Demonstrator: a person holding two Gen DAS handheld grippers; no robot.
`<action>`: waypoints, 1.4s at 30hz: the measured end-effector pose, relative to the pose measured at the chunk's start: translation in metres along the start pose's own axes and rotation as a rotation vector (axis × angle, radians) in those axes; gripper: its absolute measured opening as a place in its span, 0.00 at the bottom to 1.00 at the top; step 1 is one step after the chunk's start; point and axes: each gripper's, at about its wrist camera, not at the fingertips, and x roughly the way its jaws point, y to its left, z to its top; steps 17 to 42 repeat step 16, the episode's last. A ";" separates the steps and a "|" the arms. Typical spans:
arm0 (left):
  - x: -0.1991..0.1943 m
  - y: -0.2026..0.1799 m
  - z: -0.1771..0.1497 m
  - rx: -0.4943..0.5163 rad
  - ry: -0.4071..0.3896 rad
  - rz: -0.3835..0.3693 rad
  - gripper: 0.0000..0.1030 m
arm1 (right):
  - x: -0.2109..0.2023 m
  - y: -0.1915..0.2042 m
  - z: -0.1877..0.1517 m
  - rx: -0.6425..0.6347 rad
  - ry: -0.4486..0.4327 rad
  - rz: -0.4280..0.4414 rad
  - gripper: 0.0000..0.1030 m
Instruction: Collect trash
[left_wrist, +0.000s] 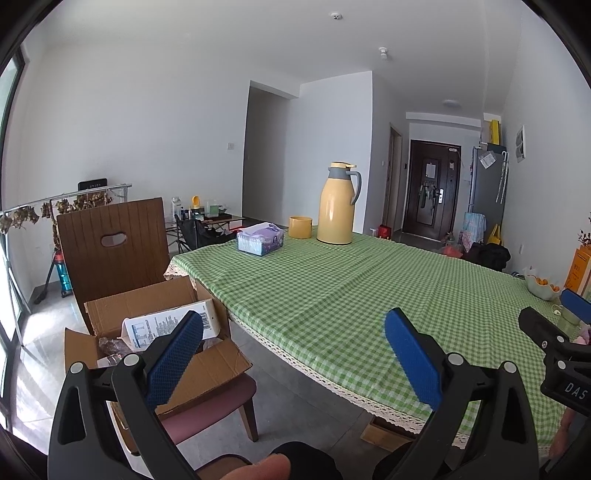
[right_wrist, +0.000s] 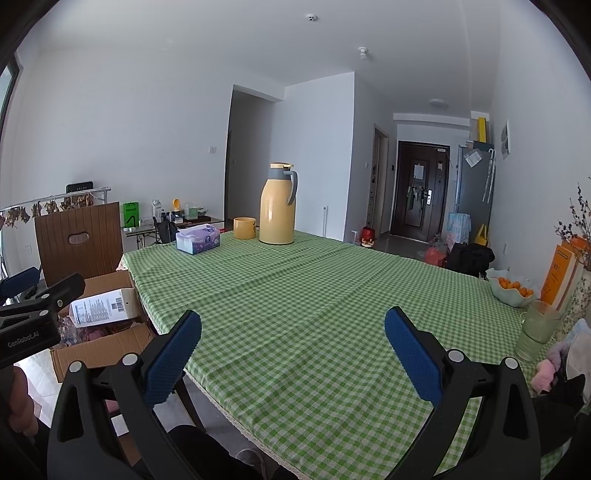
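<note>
Trash looks all collected: the open brown cardboard box (left_wrist: 155, 332) on the chair left of the green checked counter (left_wrist: 351, 295) holds a white printed carton (left_wrist: 170, 326). Left gripper (left_wrist: 293, 354) and right gripper (right_wrist: 293, 354): jaws wide open, empty. Next move's probably just one last scan.

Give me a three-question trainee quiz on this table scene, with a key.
1. True or false: the left gripper and right gripper both hold trash.
2. The cardboard box rests on: A) the tablecloth B) the chair C) the floor.
3. Fill in: beside the yellow jug stands a yellow ____.

Key: 1 false, both are open and empty. 2 B. 3 cup.
</note>
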 end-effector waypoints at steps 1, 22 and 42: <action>0.000 0.000 -0.001 -0.001 0.000 -0.003 0.93 | 0.000 0.000 0.000 -0.001 0.001 -0.002 0.93; 0.085 -0.008 0.018 0.008 0.020 -0.042 0.93 | 0.071 -0.059 0.012 0.071 0.031 -0.132 0.93; 0.085 -0.008 0.018 0.008 0.020 -0.042 0.93 | 0.071 -0.059 0.012 0.071 0.031 -0.132 0.93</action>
